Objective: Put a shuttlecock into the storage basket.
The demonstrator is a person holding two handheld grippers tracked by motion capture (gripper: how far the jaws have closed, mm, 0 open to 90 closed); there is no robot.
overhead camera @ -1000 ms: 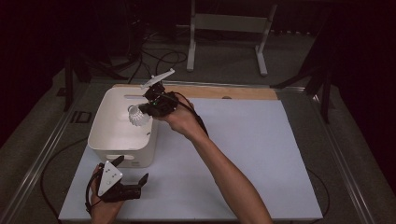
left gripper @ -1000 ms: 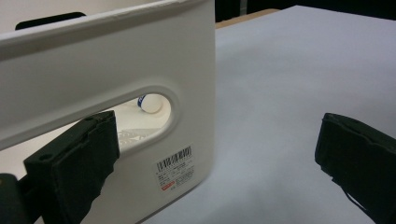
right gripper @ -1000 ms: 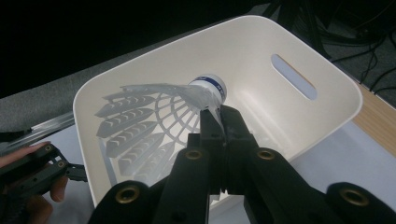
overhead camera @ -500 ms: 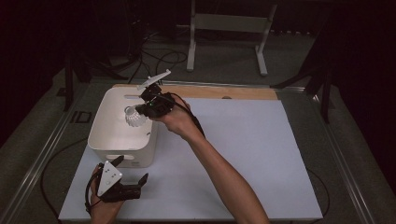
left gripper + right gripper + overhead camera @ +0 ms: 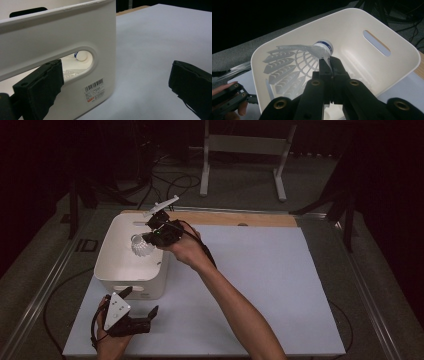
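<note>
Right gripper [image 5: 329,63] clamps shuttlecock [image 5: 297,63] over white bin [image 5: 387,32]; left gripper [image 5: 117,82] agape beside bin

We are pinching a white shuttlecock [image 5: 297,63] by its skirt in our right tool [image 5: 329,65], holding it over the white bin [image 5: 409,53]; our left tool [image 5: 230,96] is sitting beyond the bin's rim.

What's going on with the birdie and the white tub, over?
Right gripper shut on shuttlecock, hanging over white bin. Left gripper open beside bin's handle slot, empty. Nothing blocking the drop.
</note>
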